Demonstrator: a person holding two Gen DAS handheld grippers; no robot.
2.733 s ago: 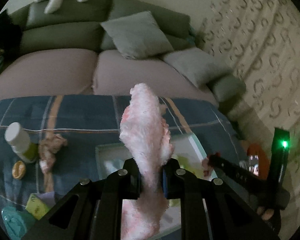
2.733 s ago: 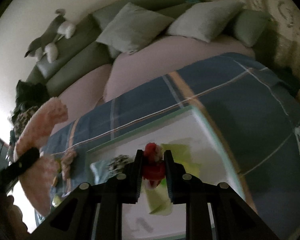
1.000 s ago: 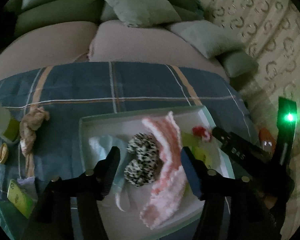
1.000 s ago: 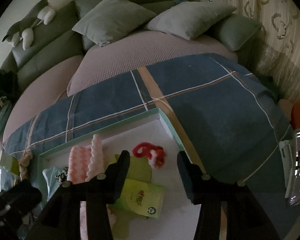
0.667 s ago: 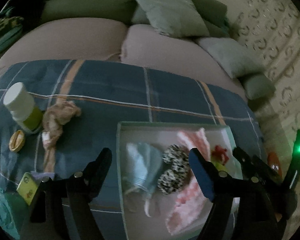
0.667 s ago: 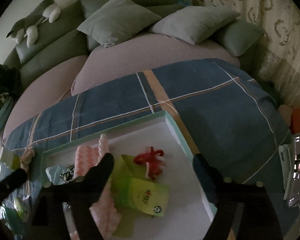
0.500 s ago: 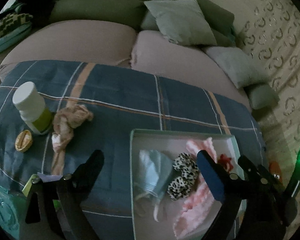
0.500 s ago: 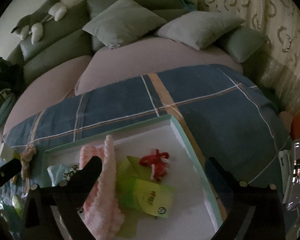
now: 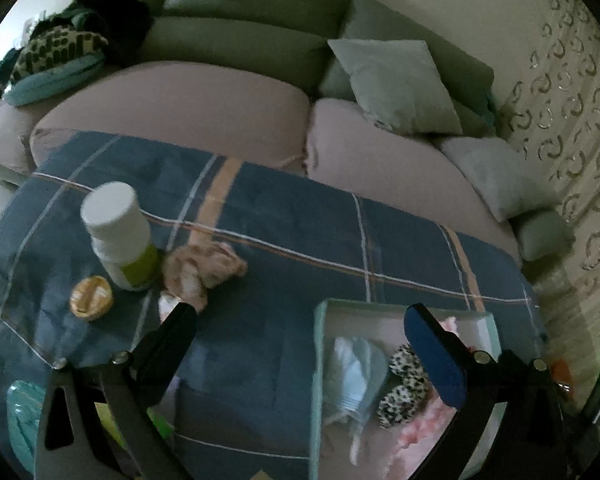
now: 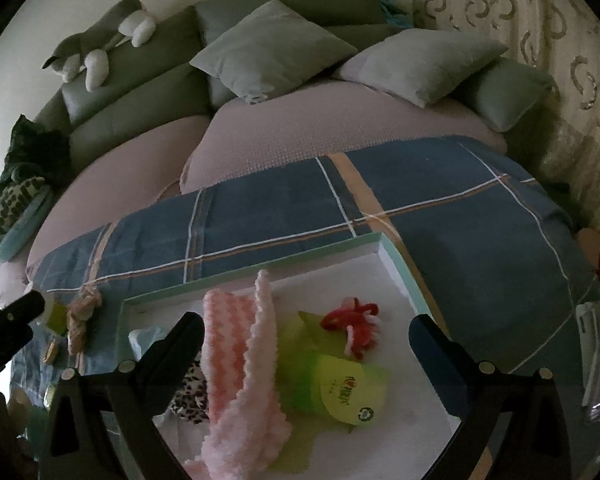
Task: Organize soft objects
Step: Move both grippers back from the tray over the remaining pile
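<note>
Now both tongs are empty: the pink knitted piece (image 10: pixel 242 364) that the left tongs (image 9: pixel 300 344) held a moment ago lies in the shallow tray (image 10: pixel 252 266), and the red yarn bundle (image 10: pixel 354 326) dropped by the right tongs (image 10: pixel 306 350) sits beside it on a green pouch (image 10: pixel 336 388). That looks like two more soft items sorted.

On the left, the left tongs have swung away from the tray, fingers spread wide, over the plaid cloth (image 9: pixel 284 216) of the worktop. They point toward a crumpled beige rag (image 9: pixel 198 270), which lies against a white-capped bottle (image 9: pixel 118 236) and is probably the next pick.

On the right, the right tongs hang above the tray, likewise wide apart and gripping nothing. A leopard-print scrunchie (image 9: pixel 402 384) and a pale blue cloth (image 9: pixel 354 380) also rest in the tray.
</note>
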